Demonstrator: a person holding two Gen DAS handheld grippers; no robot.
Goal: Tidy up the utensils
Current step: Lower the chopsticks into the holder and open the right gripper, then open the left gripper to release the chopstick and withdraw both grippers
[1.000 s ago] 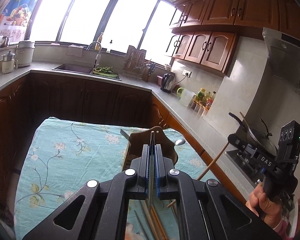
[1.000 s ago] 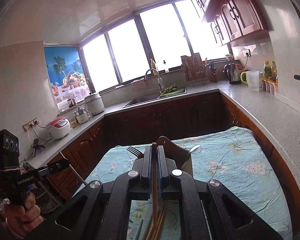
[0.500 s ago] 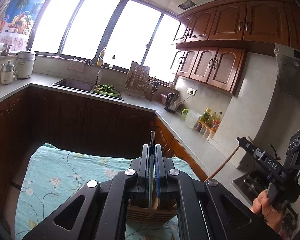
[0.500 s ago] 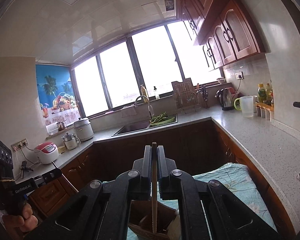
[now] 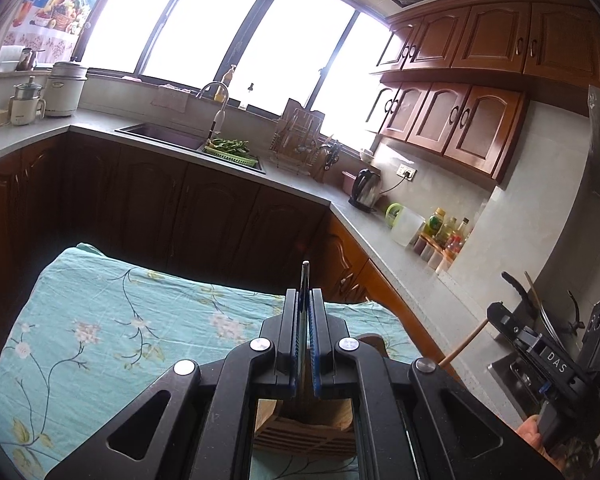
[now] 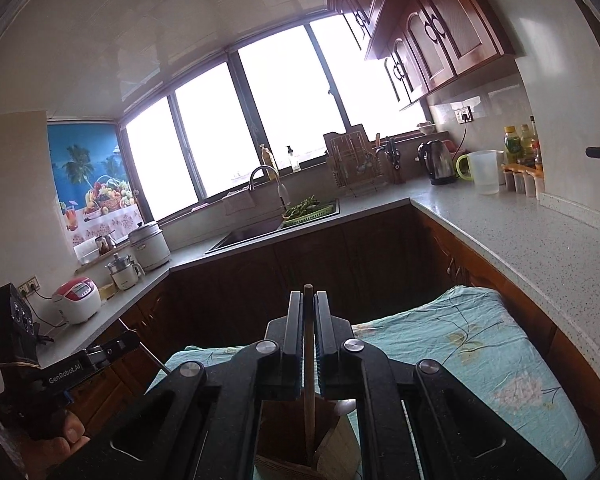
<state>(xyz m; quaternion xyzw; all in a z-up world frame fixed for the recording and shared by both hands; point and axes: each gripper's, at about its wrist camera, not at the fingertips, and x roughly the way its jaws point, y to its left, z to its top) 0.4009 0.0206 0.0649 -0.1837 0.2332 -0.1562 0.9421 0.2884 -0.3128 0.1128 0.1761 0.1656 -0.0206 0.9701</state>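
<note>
My left gripper [image 5: 305, 300] is shut on a thin metal utensil handle [image 5: 303, 280] that stands upright between the pads. It hangs over a wooden utensil holder [image 5: 304, 428] on the floral cloth. My right gripper [image 6: 309, 304] is shut on a wooden chopstick [image 6: 309, 360] whose lower end reaches down into the same holder [image 6: 300, 436]. A spoon bowl [image 6: 346, 408] shows at the holder's right side. The right gripper and its chopstick [image 5: 462, 344] also show in the left wrist view, and the left gripper [image 6: 100, 356] shows in the right wrist view.
The table carries a teal floral cloth [image 5: 120, 320]. Dark wood cabinets [image 5: 180, 216] and a grey L-shaped counter [image 6: 520, 232] surround it. A sink [image 5: 160, 134], kettle [image 5: 366, 188], jug [image 6: 480, 172] and bottles stand on the counter. A stove pan [image 5: 540, 312] is at the right.
Both grippers have risen and tipped upward, so the holder has dropped to the bottom of both views. Both stay shut on their utensils over the holder.
</note>
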